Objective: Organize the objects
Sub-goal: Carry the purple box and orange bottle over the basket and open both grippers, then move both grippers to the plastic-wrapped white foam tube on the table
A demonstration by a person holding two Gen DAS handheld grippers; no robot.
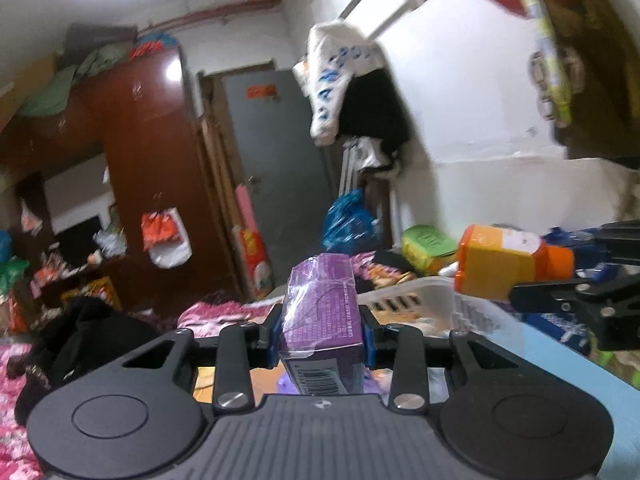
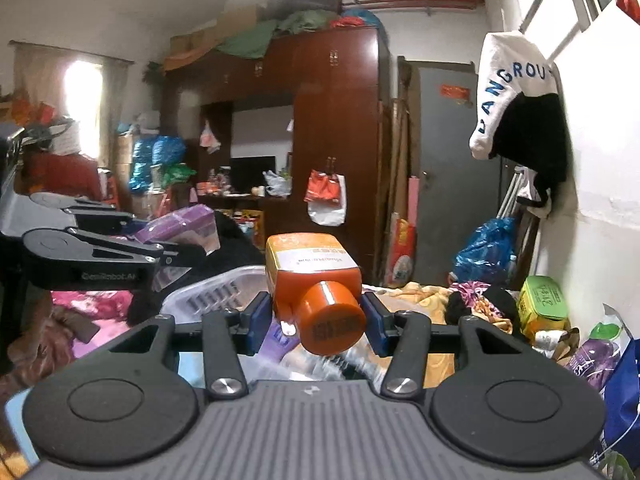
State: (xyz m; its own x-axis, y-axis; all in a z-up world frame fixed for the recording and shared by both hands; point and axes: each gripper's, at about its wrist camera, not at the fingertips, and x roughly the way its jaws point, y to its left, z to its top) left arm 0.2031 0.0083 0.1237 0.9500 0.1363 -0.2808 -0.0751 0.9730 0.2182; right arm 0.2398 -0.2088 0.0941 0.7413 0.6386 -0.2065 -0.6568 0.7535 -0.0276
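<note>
My left gripper (image 1: 323, 336) is shut on a purple wrapped box (image 1: 322, 312) with a barcode on its near end; the blue pads press on both its sides. The same box (image 2: 180, 222) and left gripper (image 2: 176, 256) show at the left of the right wrist view. My right gripper (image 2: 318, 322) is shut on an orange bottle (image 2: 316, 280), cap toward the camera, label on top. In the left wrist view that bottle (image 1: 504, 258) hangs at the right in the right gripper (image 1: 560, 288). Both are held above a white slotted basket (image 1: 404, 298).
The white basket (image 2: 216, 294) sits on a cluttered bed with a pink floral cover (image 1: 12, 364) and black clothes (image 1: 88, 332). A green box (image 2: 544, 300) and blue bags (image 2: 484, 248) lie by the white wall. A brown wardrobe (image 2: 336, 128) and grey door (image 1: 276, 168) stand behind.
</note>
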